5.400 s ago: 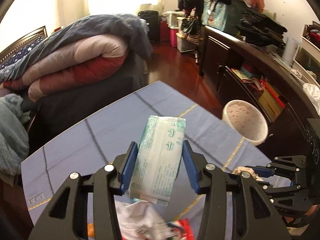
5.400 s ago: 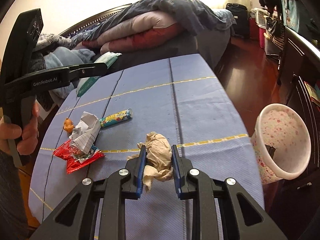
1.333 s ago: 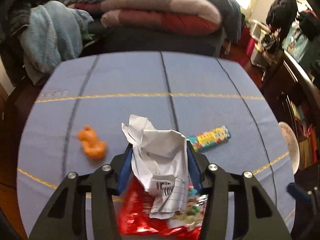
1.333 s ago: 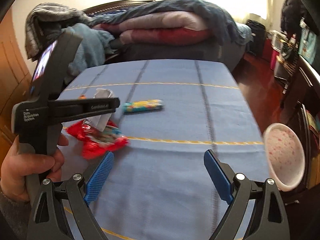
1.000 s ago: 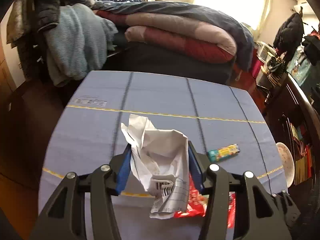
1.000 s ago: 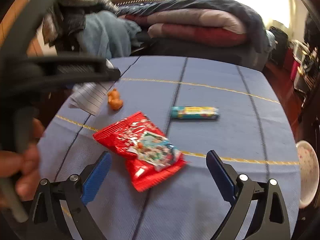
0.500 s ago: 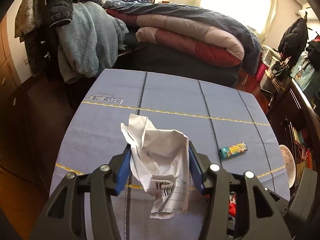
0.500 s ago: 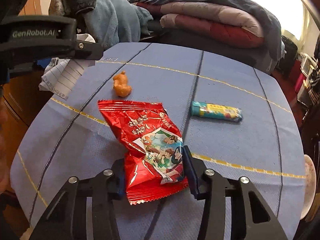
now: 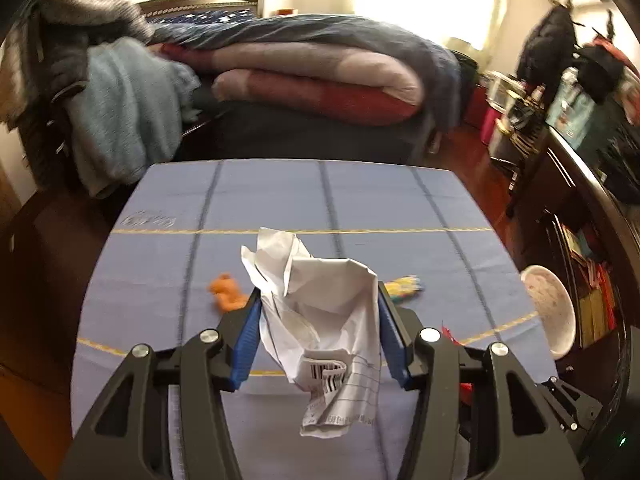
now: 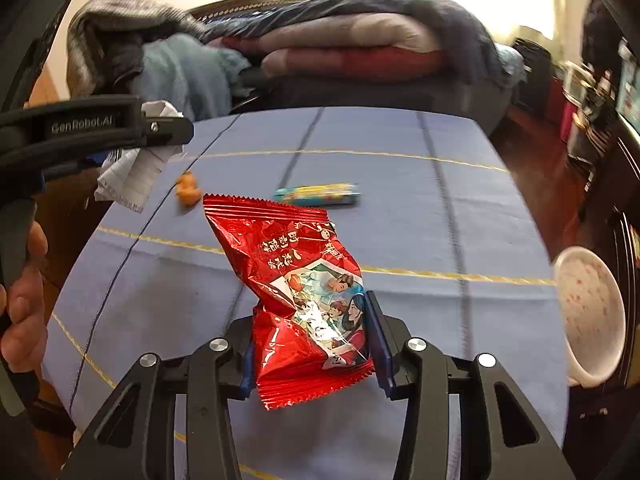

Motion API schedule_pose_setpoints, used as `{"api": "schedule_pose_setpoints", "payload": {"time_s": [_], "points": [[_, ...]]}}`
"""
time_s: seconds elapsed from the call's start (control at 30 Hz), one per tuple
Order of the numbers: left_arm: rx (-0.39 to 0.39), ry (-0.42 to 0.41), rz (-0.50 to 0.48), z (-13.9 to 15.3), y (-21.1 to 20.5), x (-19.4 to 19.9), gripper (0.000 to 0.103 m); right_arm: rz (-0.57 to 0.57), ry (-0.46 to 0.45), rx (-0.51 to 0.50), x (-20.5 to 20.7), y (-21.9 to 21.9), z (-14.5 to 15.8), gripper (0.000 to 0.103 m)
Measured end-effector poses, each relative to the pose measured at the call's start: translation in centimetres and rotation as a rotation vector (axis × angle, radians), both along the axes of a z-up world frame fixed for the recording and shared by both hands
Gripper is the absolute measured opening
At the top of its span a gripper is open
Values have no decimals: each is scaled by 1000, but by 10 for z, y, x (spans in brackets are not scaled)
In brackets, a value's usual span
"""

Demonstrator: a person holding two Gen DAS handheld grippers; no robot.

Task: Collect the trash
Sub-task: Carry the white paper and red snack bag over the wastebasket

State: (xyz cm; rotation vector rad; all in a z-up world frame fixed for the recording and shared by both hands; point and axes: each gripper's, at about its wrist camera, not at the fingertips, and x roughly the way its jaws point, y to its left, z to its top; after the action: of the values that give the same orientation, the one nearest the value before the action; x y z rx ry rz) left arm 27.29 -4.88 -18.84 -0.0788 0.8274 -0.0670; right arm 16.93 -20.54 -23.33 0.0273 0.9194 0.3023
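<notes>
My left gripper [image 9: 319,334] is shut on a crumpled white paper [image 9: 320,320] and holds it above the blue tablecloth [image 9: 280,200]. The paper also shows in the right wrist view [image 10: 132,172], at the left, under the left gripper. My right gripper [image 10: 312,344] is shut on a red snack packet [image 10: 296,280], lifted off the cloth. An orange scrap [image 9: 226,294] [image 10: 188,191] and a teal candy tube [image 10: 318,194] [image 9: 404,286] lie on the cloth. A pink-speckled white bin [image 10: 592,316] [image 9: 550,310] stands beside the table's right edge.
A bed with stacked quilts [image 9: 312,76] and a blue towel [image 9: 120,108] lies beyond the table's far edge. A dark cabinet with clutter [image 9: 580,184] runs along the right. The person's hand [image 10: 24,300] holds the left gripper's handle.
My right gripper has closed on the red packet and lifted it off the cloth. My left gripper still holds the paper and both views have swung toward the bin side.
</notes>
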Motion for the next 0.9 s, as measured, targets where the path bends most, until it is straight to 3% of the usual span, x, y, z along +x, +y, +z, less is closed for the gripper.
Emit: {"api": "schedule_pose_setpoints", "payload": {"time_s": [0.43, 0.9], "points": [[28, -30, -243, 12, -125, 2, 53, -248, -11, 45, -5, -109, 5, 47], [47, -18, -499, -3, -261, 19, 53, -518, -13, 64, -15, -225, -8, 47]]}}
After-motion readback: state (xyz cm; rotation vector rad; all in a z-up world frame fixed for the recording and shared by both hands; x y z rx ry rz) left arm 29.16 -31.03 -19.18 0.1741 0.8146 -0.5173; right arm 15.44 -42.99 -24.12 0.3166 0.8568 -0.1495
